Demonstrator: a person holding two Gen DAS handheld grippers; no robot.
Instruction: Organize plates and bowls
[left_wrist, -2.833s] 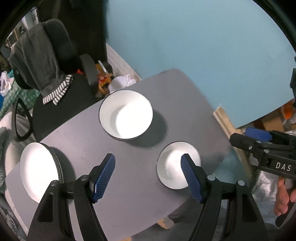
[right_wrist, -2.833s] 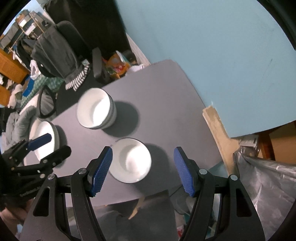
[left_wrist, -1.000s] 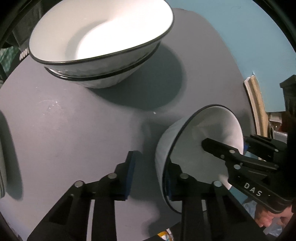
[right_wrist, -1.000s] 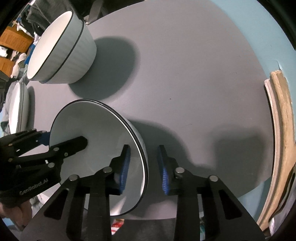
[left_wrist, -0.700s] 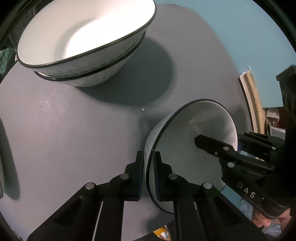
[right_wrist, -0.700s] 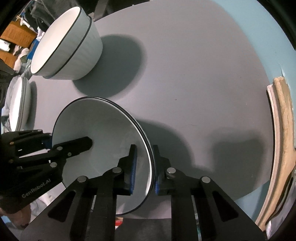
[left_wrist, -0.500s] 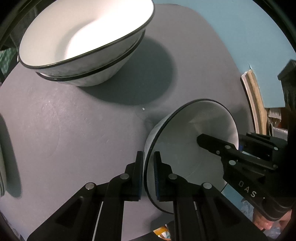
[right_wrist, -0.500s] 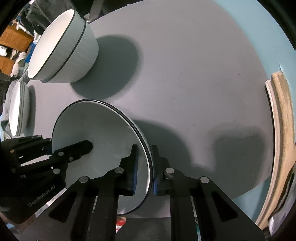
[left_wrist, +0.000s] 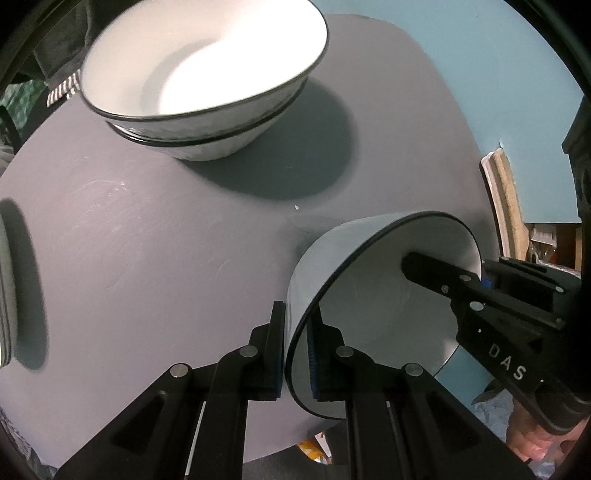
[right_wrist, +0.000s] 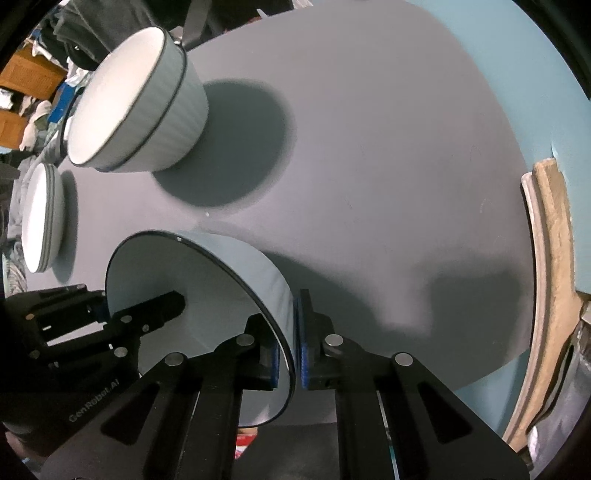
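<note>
Since a second ago both grippers have clamped the small bowl (left_wrist: 373, 295): left gripper (left_wrist: 297, 354) lower centre, right gripper (right_wrist: 294, 339) opposite rim, mouth facing sideways

Small bowl (left_wrist: 373, 317): white inside and out, thin black rim line. Stacked bowls (left_wrist: 207, 74): white interior, black rims, pale ribbed outer wall, seen in right wrist view (right_wrist: 147, 110). Plate stack (right_wrist: 40, 218): white faces, grey edges. Table (left_wrist: 147, 240): matte slate grey, faint pale scuffs. Left gripper (left_wrist: 297, 354): black body, blue ridged pads. Right gripper (right_wrist: 291, 347): black, blue pads; white lettering noted. Wall (left_wrist: 461, 55): light blue. Striped cloth (left_wrist: 62, 90): black-and-white bands.
</note>
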